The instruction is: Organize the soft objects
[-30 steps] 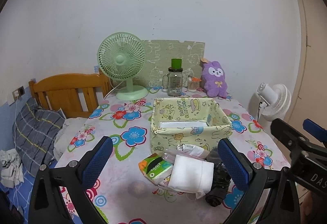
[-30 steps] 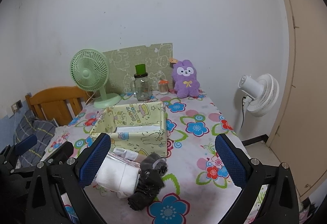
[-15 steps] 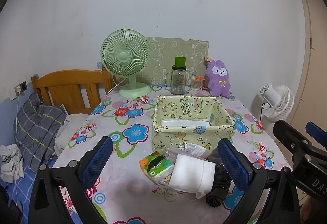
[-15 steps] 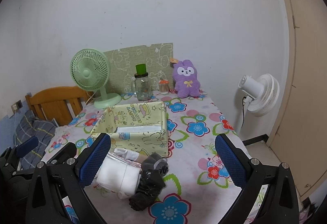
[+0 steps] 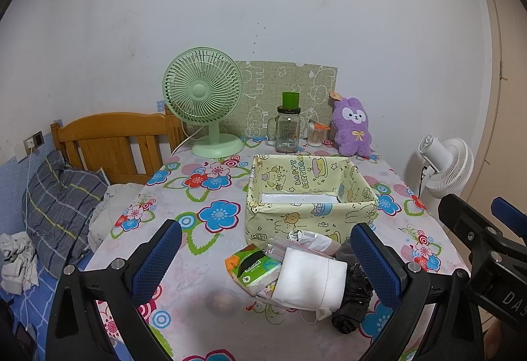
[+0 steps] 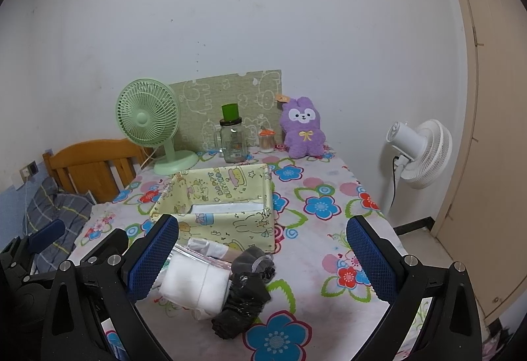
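Seemingly little was done: the tissue pack (image 5: 252,267), white cloth (image 5: 309,282) and black bundle (image 5: 352,298) lay heaped on the bench (image 5: 184,196) just before the bin (image 5: 309,216), while both the left gripper (image 5: 263,259) and right gripper (image 6: 263,252) hung wide open, holding nothing.

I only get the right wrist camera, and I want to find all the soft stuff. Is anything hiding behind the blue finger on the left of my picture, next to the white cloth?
Observer: Yes, a green tissue pack lies on the table, touching the left side of the white cloth.
Operator: Is the other gripper holding something?
Observer: No, the left gripper is open and grips nothing.
Operator: Any soft things by the bed?
Observer: Crumpled white clothes lie beside the plaid pillow.
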Demonstrator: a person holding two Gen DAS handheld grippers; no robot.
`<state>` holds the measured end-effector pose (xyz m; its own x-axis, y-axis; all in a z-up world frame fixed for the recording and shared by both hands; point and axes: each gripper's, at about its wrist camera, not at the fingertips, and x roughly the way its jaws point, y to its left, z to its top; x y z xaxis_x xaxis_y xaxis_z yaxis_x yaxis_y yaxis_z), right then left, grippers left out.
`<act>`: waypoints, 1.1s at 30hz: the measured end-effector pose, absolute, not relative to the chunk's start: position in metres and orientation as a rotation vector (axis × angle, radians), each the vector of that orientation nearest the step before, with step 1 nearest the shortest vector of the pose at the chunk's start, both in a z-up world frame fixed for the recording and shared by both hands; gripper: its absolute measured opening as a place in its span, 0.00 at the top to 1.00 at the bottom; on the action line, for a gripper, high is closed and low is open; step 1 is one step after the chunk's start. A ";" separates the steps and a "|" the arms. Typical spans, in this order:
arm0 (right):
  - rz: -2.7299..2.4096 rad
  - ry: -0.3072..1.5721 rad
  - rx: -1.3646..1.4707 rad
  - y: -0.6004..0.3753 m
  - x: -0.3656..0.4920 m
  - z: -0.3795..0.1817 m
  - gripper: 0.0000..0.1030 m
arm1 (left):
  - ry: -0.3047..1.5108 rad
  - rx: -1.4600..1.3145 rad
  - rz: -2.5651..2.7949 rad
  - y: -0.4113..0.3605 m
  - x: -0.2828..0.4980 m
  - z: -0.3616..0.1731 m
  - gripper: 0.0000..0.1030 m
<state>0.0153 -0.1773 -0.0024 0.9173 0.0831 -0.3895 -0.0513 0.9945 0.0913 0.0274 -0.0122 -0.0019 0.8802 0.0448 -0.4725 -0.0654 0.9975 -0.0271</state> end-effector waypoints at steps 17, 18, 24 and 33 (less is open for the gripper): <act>0.066 0.395 0.085 -0.178 0.015 -0.001 0.00 | 0.485 -0.043 0.058 -0.010 0.028 0.001 0.01; 0.067 0.394 0.085 -0.179 0.015 -0.001 0.00 | 0.485 -0.042 0.057 -0.010 0.028 0.001 0.01; 0.066 0.394 0.084 -0.179 0.015 -0.002 0.00 | 0.484 -0.042 0.056 -0.009 0.027 0.001 0.01; 0.078 0.400 0.090 -0.179 0.015 -0.002 0.00 | 0.485 -0.040 0.058 -0.008 0.027 0.001 0.01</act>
<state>0.0151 -0.1787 -0.0017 0.9182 0.0939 -0.3847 -0.0584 0.9930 0.1029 0.0265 -0.0082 0.0008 0.8831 0.0463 -0.4669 -0.0652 0.9976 -0.0244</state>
